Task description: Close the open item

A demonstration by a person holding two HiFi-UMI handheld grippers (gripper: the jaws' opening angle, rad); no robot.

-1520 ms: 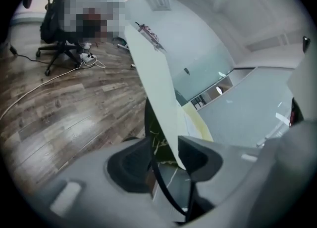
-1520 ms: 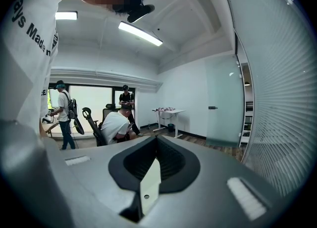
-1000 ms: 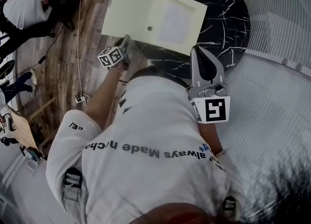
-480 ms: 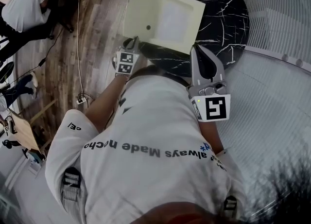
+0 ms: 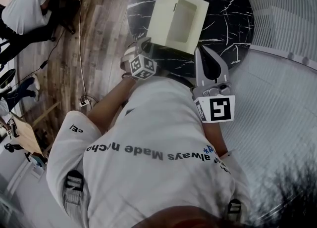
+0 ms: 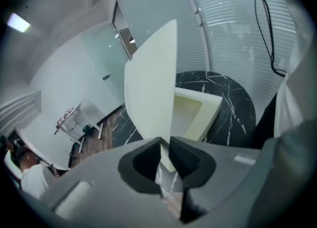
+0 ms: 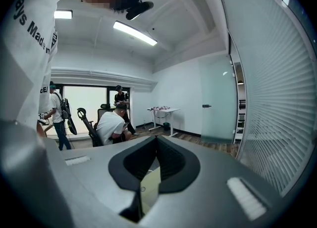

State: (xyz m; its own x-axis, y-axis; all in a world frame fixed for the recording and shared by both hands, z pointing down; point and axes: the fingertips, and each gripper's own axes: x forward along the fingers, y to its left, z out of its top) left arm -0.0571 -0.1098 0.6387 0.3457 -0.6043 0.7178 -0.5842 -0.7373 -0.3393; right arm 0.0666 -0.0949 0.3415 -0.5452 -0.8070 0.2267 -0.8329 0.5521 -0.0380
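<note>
A cream rectangular case with a recessed tray [image 5: 197, 31] is seen half shut on a round black marble table [image 5: 233, 4], where it is set toward the left side, close to the edge nearest the person. Its flat cream cover [image 5: 159, 19] is stood almost upright along the tray's left side, over the table's left edge. The cover's lower corner is clamped between the narrowly parted jaws of the left gripper [image 5: 143, 44]; in the left gripper view the corner is shown filling the gap between the two jaw tips.

The right gripper [image 5: 200, 50] is held above the table's near edge, just beside the case's near right corner and apart from it, its tips pointed at the case. Its jaws are closed tip to tip, and nothing is caught between them.

A wooden plank floor [image 5: 99, 24] is shown to the left of the table, and a seated person in a white shirt [image 5: 25, 4] is pictured well apart at the upper left.
</note>
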